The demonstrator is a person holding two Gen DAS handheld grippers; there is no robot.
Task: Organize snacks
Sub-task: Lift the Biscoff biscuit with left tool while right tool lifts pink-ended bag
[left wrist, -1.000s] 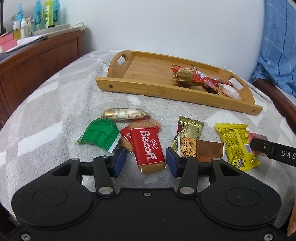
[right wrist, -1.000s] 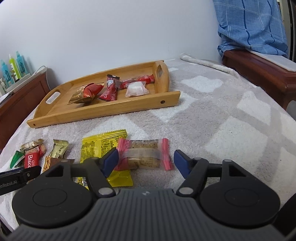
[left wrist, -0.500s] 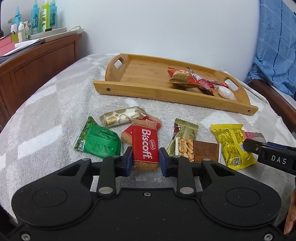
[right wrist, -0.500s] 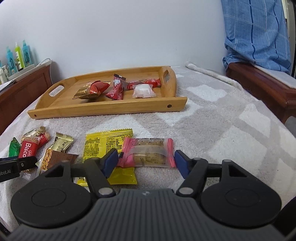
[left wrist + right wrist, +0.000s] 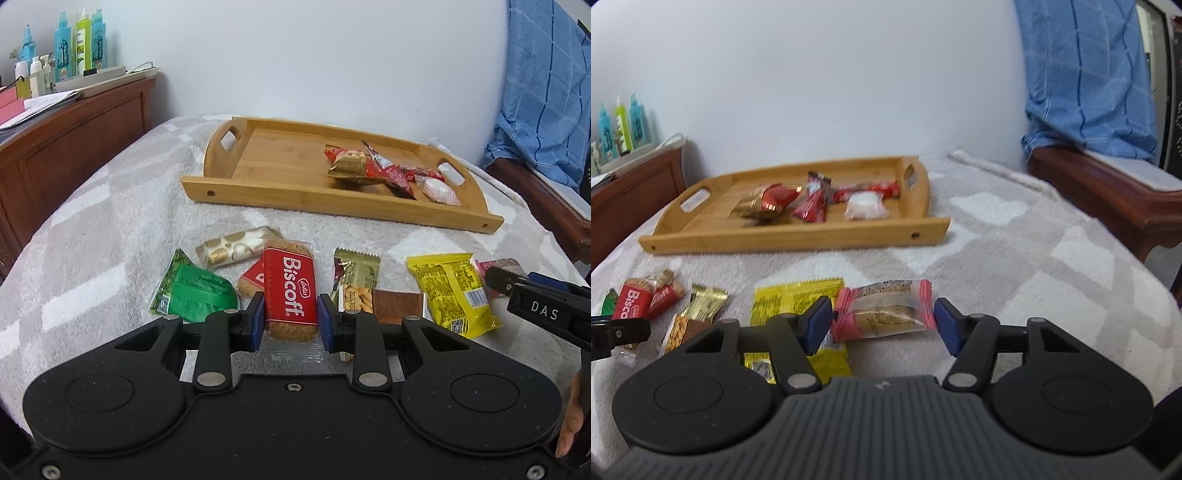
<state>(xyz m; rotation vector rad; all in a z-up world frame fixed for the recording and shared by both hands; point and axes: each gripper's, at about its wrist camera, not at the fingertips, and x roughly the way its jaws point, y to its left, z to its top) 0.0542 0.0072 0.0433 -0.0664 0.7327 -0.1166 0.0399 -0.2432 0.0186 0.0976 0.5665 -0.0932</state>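
My left gripper (image 5: 291, 322) is shut on a red Biscoff biscuit pack (image 5: 291, 291) and holds it slightly off the grey blanket. My right gripper (image 5: 882, 325) brackets a pink-ended clear snack pack (image 5: 884, 309); its pads sit at the pack's two ends, and I cannot tell whether they press it. A wooden tray (image 5: 295, 192) at the back holds several red, gold and white snacks (image 5: 373, 168); it also shows in the right wrist view (image 5: 798, 236).
On the blanket lie a green pack (image 5: 192, 291), a white-gold bar (image 5: 236, 249), a second Biscoff (image 5: 251, 277), a gold nut bar (image 5: 356, 284) and a yellow pack (image 5: 450, 291). A wooden dresser (image 5: 70, 147) stands left, a blue-draped bench (image 5: 1108, 184) right.
My left gripper closed on the Biscoff pack and lifted it a little. My right gripper narrowed around the pink-ended pack, which now looks raised above the yellow pack.
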